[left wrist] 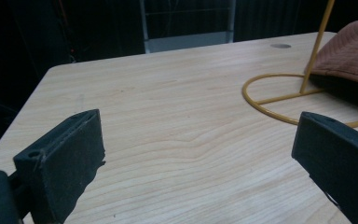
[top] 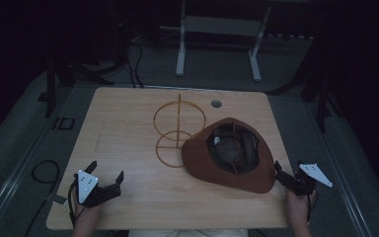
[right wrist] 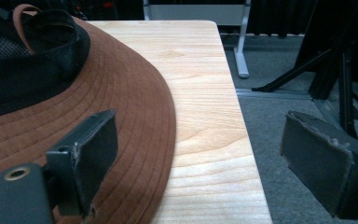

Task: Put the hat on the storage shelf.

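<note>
A brown brimmed hat lies upside down on the right half of the wooden table, its dark lining facing up. It leans against a yellow wire stand made of two rings and an upright rod. My left gripper is open near the front left corner, with bare wood between its jaws. The stand's base ring and the hat lie ahead to its right. My right gripper is open at the table's right edge, beside the hat's brim. One of its jaws is over the brim, the other past the edge.
A round cable hole sits near the table's far edge. Beyond the table stands a white desk frame. Cables lie on the grey floor at left, and dark stand legs rise at right.
</note>
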`<state>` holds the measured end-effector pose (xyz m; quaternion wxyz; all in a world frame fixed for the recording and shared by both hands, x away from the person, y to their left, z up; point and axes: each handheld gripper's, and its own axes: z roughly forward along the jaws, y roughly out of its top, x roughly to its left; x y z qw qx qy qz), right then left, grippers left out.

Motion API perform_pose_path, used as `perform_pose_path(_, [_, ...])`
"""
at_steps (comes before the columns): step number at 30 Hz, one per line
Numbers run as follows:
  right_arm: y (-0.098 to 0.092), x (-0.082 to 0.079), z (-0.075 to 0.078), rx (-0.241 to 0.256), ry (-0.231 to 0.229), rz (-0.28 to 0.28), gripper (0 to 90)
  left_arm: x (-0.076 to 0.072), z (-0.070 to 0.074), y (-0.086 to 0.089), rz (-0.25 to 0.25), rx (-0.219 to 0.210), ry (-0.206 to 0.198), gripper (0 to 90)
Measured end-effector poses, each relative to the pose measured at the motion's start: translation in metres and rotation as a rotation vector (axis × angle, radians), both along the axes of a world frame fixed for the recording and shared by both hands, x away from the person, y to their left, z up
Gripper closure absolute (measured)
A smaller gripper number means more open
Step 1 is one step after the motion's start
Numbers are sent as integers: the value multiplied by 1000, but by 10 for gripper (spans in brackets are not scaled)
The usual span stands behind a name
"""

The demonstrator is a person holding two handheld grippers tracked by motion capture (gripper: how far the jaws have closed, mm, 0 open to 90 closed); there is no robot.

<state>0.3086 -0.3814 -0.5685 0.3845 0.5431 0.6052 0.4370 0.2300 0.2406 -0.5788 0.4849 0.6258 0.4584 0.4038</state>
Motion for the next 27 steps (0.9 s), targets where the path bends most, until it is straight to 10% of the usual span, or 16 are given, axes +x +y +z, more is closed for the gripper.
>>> perform_pose_path(14, [3,-4,7,50,90,50,113,0,1,-10,-40,33,1,29])
perform_pose_path(27, [24,7,51,1,92,134,113,-1,4,-12,-42,-23,52,30])
